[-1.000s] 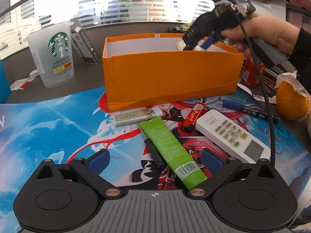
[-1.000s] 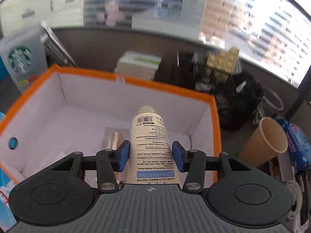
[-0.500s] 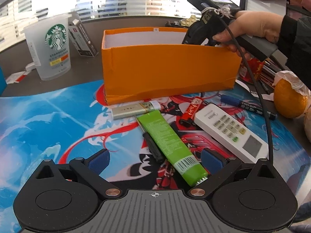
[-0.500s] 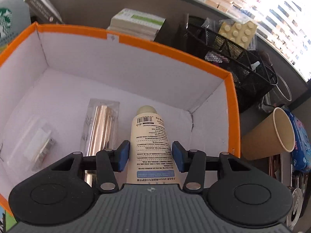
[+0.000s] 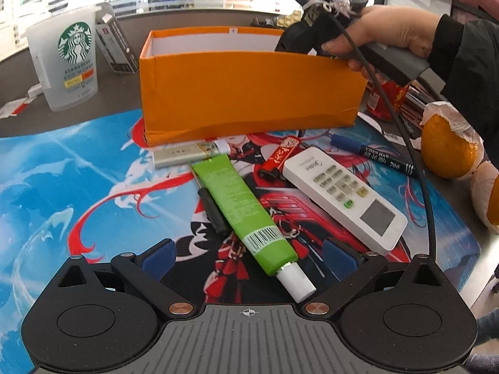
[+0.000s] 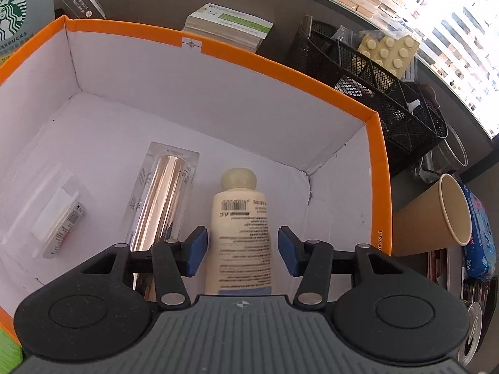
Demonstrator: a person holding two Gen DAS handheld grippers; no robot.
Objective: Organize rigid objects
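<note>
Orange cardboard forms the box (image 6: 379, 168), white on the inside, and everything here is placed by it. The right gripper (image 6: 240, 251) is lowered inside the box near its right wall, jaws parted, with a thin gap showing on each side of the cream bottle (image 6: 240, 227) that lies between its blue pads (image 6: 196, 251); the bottle rests on the box floor, cap pointing at the far wall, barcode and small print facing up. Just left of the bottle lies a shiny metal tube in a clear pack (image 6: 162, 199), and farther left, toward the box's left wall, a small white packet (image 6: 59, 212). Bare white floor remains between the bottle and the right wall, and along the far wall.

From the left wrist view, the right gripper (image 5: 299, 39) reaches over the box's near rim at its right end, held by a hand (image 5: 389, 28). In front of the box (image 5: 249, 90), on the printed mat (image 5: 68, 171), sit a silver stick (image 5: 187, 155) close against the box's front wall, a green tube (image 5: 240, 205) (white cap toward the camera), a black pen (image 5: 212, 208) partly under it, a red lighter (image 5: 280, 155), a white remote (image 5: 343, 196) and a blue marker (image 5: 371, 155). The left gripper (image 5: 248, 257) hovers wide open over the green tube's cap end, gripping nothing. Left of the box stands a Starbucks cup (image 5: 68, 59) on the counter (image 5: 18, 124).
</note>
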